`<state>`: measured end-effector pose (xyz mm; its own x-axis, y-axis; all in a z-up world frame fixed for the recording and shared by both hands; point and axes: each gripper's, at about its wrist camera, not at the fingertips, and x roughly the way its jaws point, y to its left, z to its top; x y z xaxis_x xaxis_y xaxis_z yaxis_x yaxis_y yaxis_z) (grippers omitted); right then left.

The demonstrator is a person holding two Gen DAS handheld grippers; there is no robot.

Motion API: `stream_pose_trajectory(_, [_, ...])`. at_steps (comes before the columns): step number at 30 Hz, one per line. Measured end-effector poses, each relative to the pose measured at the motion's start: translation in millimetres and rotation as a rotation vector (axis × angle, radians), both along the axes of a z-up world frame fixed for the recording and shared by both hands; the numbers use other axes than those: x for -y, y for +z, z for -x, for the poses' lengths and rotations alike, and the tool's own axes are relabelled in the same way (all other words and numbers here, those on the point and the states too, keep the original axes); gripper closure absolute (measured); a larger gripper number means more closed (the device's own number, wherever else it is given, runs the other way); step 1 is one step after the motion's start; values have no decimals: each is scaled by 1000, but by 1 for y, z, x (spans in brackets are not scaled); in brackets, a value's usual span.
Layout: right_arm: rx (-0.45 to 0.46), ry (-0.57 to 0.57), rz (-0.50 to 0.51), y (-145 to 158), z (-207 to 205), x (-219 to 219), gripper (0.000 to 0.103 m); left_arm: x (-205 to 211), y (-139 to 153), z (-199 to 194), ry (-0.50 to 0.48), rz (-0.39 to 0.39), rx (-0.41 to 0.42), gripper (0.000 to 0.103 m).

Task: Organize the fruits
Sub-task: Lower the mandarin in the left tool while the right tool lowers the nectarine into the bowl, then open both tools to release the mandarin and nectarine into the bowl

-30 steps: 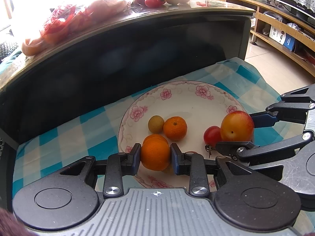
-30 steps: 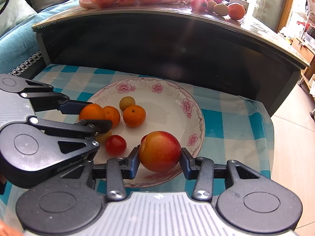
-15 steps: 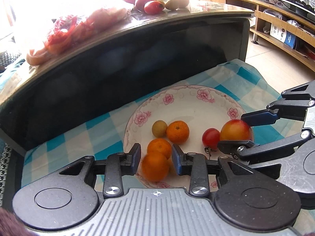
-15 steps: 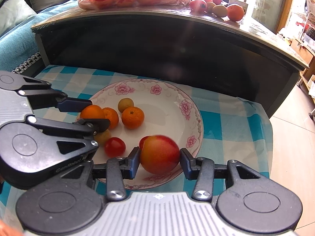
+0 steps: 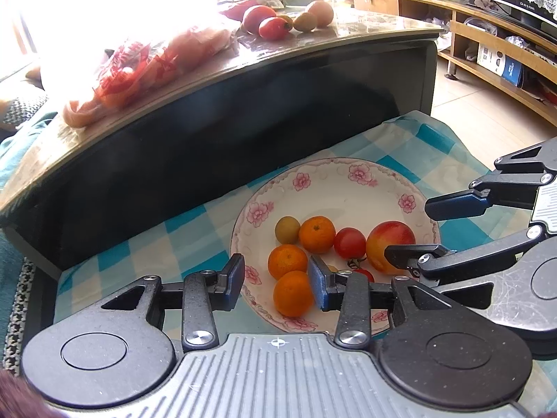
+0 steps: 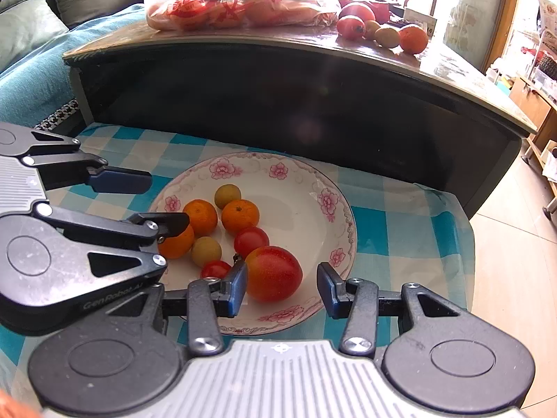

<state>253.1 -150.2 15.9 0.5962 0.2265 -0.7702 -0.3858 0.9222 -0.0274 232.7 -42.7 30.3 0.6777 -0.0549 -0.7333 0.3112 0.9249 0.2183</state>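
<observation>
A flowered white plate [image 5: 334,191] [image 6: 303,195] on a blue checked cloth holds three oranges, small green fruits, cherry tomatoes and a red-yellow peach. My left gripper [image 5: 276,280] is open and empty; an orange [image 5: 292,292] lies on the plate between its fingers, untouched. My right gripper [image 6: 283,285] is open and empty; the peach [image 6: 273,273] [image 5: 390,244] lies on the plate between its fingers, close to the left finger. Each gripper also shows in the other's view, the right gripper [image 5: 435,230] and the left gripper [image 6: 153,202].
A dark curved table [image 5: 216,111] [image 6: 296,87] rises just behind the plate. On its top lie a red plastic bag of fruit [image 5: 146,66] [image 6: 236,7] and several loose fruits [image 5: 278,22] [image 6: 383,31]. A wooden shelf [image 5: 497,55] stands at the right.
Both grippers opened and let go: the orange and the peach now rest on the plate. Both grippers pulled back and up a little.
</observation>
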Motion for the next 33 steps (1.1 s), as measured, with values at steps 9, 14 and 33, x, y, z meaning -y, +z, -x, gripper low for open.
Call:
stream_pose_trajectory(9, [11, -2, -11, 6, 6, 1, 57, -1, 5, 5, 2, -4, 7, 53])
stream_pose_trajectory(14, [11, -4, -13, 7, 8, 2, 56, -2, 7, 7, 3, -3, 10, 52])
stream_pose_trajectory(33, [38, 6, -25, 22, 27, -3, 56, -28, 19, 34, 30, -12, 30, 43])
